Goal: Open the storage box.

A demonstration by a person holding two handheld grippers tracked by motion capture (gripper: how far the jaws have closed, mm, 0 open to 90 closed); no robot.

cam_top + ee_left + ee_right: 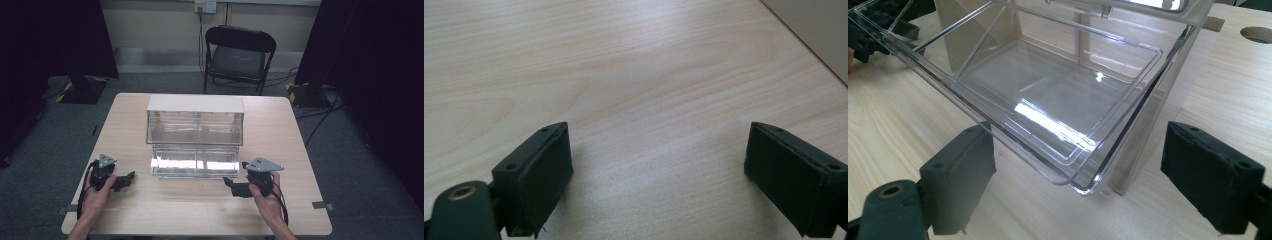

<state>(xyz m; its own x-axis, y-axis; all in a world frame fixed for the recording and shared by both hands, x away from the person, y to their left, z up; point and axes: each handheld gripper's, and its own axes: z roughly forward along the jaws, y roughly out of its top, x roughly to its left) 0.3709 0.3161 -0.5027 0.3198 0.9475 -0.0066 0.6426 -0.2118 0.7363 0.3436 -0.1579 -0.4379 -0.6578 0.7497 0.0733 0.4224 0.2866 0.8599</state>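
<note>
A clear plastic bin (195,135) with a white top stands in the middle of the wooden table (150,210); its see-through drawer (195,166) sticks out toward me. My left gripper (131,177) rests on the table left of the drawer, open, with bare wood between its jaws (659,165). My right gripper (227,182) sits at the drawer's right front corner, open and empty. In the right gripper view the drawer's corner (1083,185) lies just ahead of the gripper (1078,175).
A black folding chair (237,55) stands beyond the table's far edge. Dark curtains hang at both sides and cables run across the grey floor. A round hole (1258,34) is cut in the tabletop. The other gripper (873,35) shows through the drawer's wall.
</note>
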